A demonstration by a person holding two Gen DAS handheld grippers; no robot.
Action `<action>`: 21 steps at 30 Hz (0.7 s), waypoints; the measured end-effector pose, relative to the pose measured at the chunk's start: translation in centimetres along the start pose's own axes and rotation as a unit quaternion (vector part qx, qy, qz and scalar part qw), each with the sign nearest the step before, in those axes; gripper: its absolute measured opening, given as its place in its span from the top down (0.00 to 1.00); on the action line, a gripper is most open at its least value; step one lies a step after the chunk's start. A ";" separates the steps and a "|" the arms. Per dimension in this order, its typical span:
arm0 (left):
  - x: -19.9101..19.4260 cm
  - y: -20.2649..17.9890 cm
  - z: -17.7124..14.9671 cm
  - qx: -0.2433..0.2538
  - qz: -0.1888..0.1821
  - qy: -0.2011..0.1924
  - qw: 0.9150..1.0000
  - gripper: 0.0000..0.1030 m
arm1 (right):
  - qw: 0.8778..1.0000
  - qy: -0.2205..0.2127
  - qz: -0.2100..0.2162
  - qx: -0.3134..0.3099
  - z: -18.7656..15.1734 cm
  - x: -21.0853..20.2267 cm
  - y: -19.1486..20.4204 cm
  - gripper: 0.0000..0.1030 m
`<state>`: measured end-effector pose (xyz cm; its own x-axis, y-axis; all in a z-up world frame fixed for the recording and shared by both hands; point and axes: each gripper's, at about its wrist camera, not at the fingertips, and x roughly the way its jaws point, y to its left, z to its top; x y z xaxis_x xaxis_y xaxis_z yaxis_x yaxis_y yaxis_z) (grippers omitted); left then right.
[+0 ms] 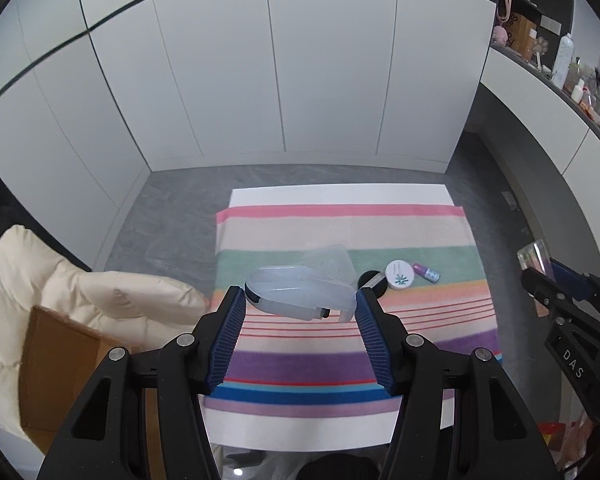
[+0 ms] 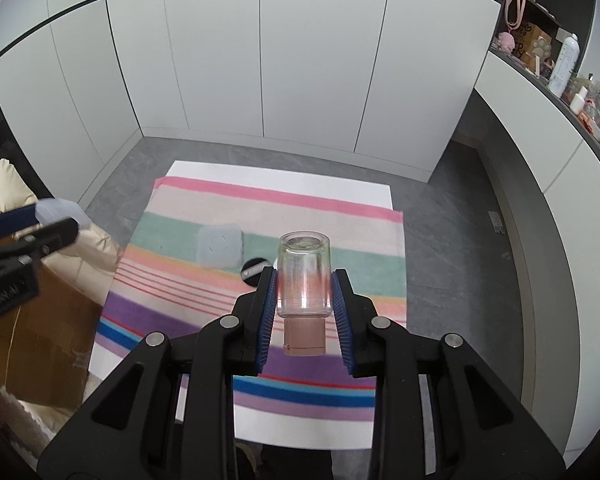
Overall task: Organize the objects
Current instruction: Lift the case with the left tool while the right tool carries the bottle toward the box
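My right gripper (image 2: 304,294) clamps a clear glass bottle with a pinkish cap (image 2: 303,280) above the striped towel (image 2: 188,308); a translucent square lid (image 2: 219,247) lies far left.

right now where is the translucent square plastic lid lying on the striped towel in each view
Left wrist: the translucent square plastic lid lies at picture centre, just beyond the pale plastic box in the left gripper.
Right wrist: left of centre.
Shared landmark: the small black round disc, right of the lid.
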<state>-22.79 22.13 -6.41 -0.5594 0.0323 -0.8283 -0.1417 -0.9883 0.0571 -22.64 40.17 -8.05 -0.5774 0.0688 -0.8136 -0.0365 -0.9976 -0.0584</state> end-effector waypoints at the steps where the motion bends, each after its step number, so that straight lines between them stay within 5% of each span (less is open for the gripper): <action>1: -0.3 0.2 -0.3 -0.001 -0.002 0.002 1.000 0.44 | 1.000 0.002 -0.001 0.000 -0.4 -0.2 -0.1 0.72; 5: -1.8 1.2 -1.9 -0.023 -0.032 0.008 0.999 0.44 | 1.000 0.006 -0.005 -0.001 -2.1 -1.6 -0.3 0.72; 13: -6.3 2.7 -5.3 -0.017 -0.022 -0.025 0.999 0.44 | 1.000 0.003 0.002 0.005 -6.0 -4.5 -0.9 0.72; 21: -8.4 3.2 -9.1 -0.008 -0.034 -0.008 0.999 0.44 | 1.000 0.020 0.021 0.011 -9.7 -5.9 -0.7 0.72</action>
<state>-11.14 17.36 -4.37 -0.5627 0.1017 -0.8204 -0.1667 -0.9860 -0.0079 -11.31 40.48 -8.79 -0.5454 0.0261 -0.8378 -0.0311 -0.9995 -0.0109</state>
